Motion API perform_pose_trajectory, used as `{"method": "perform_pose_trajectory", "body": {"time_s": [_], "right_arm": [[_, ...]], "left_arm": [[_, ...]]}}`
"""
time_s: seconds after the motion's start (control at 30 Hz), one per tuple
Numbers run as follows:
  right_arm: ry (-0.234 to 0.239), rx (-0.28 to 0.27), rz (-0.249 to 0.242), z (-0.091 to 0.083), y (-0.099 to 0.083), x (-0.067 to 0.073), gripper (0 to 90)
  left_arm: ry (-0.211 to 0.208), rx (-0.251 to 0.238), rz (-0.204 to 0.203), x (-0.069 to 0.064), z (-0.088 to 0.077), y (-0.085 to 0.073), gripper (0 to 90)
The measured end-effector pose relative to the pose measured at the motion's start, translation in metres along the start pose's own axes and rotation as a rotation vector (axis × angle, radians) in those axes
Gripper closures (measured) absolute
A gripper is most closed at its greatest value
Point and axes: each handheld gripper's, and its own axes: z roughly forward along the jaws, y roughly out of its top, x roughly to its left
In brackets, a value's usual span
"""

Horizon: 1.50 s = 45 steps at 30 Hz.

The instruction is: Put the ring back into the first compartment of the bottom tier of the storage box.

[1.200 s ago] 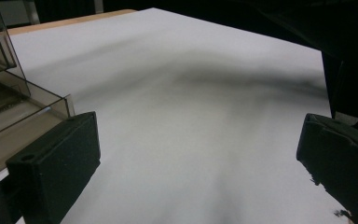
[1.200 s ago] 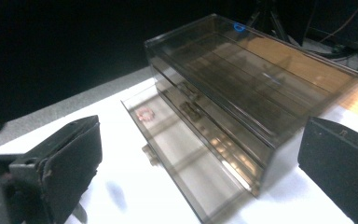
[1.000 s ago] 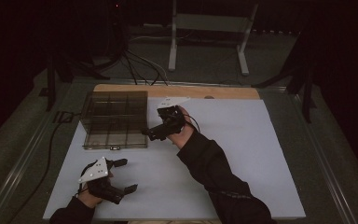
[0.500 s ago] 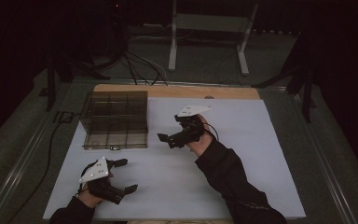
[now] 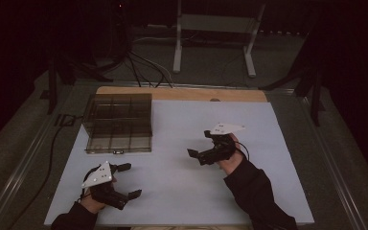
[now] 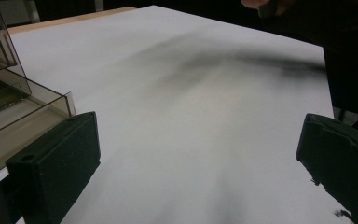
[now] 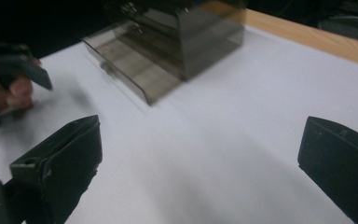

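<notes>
A smoky clear box (image 5: 119,122) with inner compartments lies on the white sheet (image 5: 182,191) at the back left. My left gripper (image 5: 130,180) rests near the front left edge, just in front of the box, jaws wide open and holding nothing. In the left gripper view its jaws (image 6: 198,161) frame bare sheet, with the box corner (image 6: 14,98) on the left. My right gripper (image 5: 199,143) hovers over the middle right of the sheet, open and pointing left toward the box. The right gripper view shows open jaws (image 7: 198,163), the box (image 7: 177,42) ahead and the left hand (image 7: 7,88).
A wooden strip (image 5: 182,94) borders the sheet's far edge. Beyond the table are a white metal stand (image 5: 215,38) and cables (image 5: 143,67) on the floor. Metal rails (image 5: 33,148) run along both table sides. A dark sleeve (image 5: 254,196) reaches in from the bottom right.
My right gripper has pulled away from the box, moving right and toward the person, still open. The left gripper has stayed put.
</notes>
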Motion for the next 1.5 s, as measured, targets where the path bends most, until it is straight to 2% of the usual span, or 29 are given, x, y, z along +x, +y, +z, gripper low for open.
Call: {"method": "perform_pose_trajectory", "body": {"time_s": [0.2,0.27,0.37,0.7,0.77,1.0,1.1,1.17,1.33,1.5], "right_arm": [[-0.034,-0.004,0.058,-0.02,-0.028,-0.012,0.0],[-0.041,-0.006,0.061,-0.022,-0.032,-0.013,0.0],[-0.077,-0.014,0.065,-0.036,-0.047,-0.016,0.0],[-0.135,-0.065,0.059,-0.069,-0.079,-0.022,0.0],[-0.153,-0.06,0.063,-0.072,-0.086,-0.022,0.0],[-0.191,-0.055,0.106,-0.091,-0.108,-0.025,0.0],[-0.198,-0.08,0.124,-0.1,-0.117,-0.028,0.0],[-0.216,-0.074,0.118,-0.103,-0.122,-0.029,0.0],[-0.197,-0.047,0.152,-0.107,-0.132,-0.03,0.0],[-0.215,-0.01,0.149,-0.108,-0.138,-0.027,0.0]], "left_arm": [[0.001,0.0,-0.001,0.0,0.0,0.0,0.7],[0.002,0.001,-0.001,0.0,0.0,0.0,0.7],[0.003,0.003,0.002,0.0,0.0,0.0,0.7],[0.004,0.007,0.004,0.0,0.0,0.0,0.7],[0.002,0.004,0.003,-0.001,0.0,0.0,0.7],[0.0,0.005,0.003,-0.001,0.001,0.0,0.7],[-0.001,0.004,0.002,-0.001,0.001,0.0,0.7],[-0.004,0.004,0.002,-0.001,0.001,0.0,0.7],[-0.003,0.003,0.002,-0.001,0.001,0.0,0.7],[-0.004,0.004,0.003,-0.001,0.001,0.001,0.7]]}}
